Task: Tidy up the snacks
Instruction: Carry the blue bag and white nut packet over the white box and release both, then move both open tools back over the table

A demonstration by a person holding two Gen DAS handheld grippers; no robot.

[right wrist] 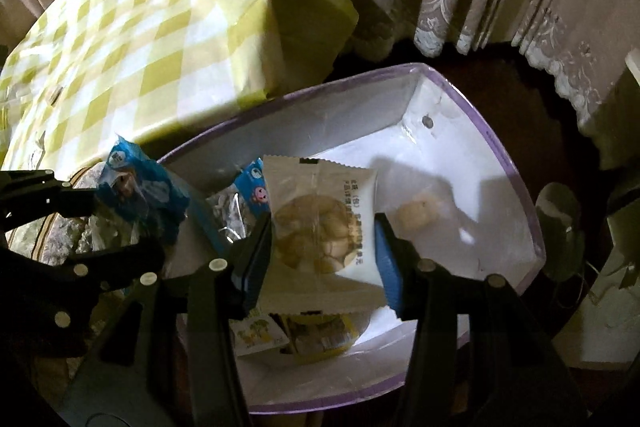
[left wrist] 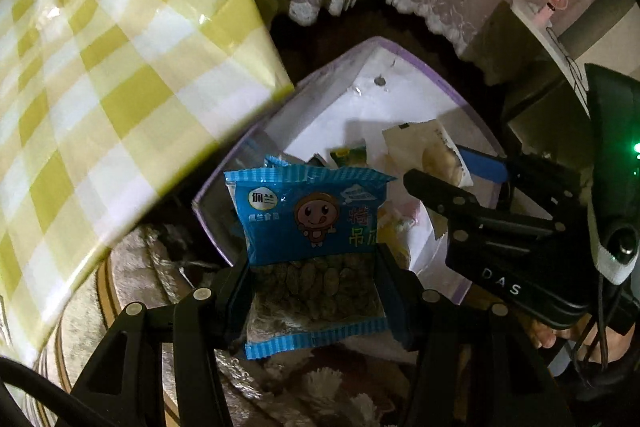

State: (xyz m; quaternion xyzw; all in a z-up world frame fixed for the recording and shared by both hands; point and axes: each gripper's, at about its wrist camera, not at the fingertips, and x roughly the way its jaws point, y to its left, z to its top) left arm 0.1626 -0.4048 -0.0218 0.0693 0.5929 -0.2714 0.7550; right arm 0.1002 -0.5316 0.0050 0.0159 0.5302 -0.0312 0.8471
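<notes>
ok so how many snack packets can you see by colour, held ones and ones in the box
blue packets: 2, one held in the left gripper as blue packet, one lying in the box as second blue packet
white packets: 2, one held in the right gripper as white packet, one small white packet under it
yellow packets: 1, yellow packet
total: 5, with one unwrapped pale snack left out

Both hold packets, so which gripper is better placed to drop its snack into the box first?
Right gripper: its white biscuit packet hangs over the purple-rimmed white box.
</notes>
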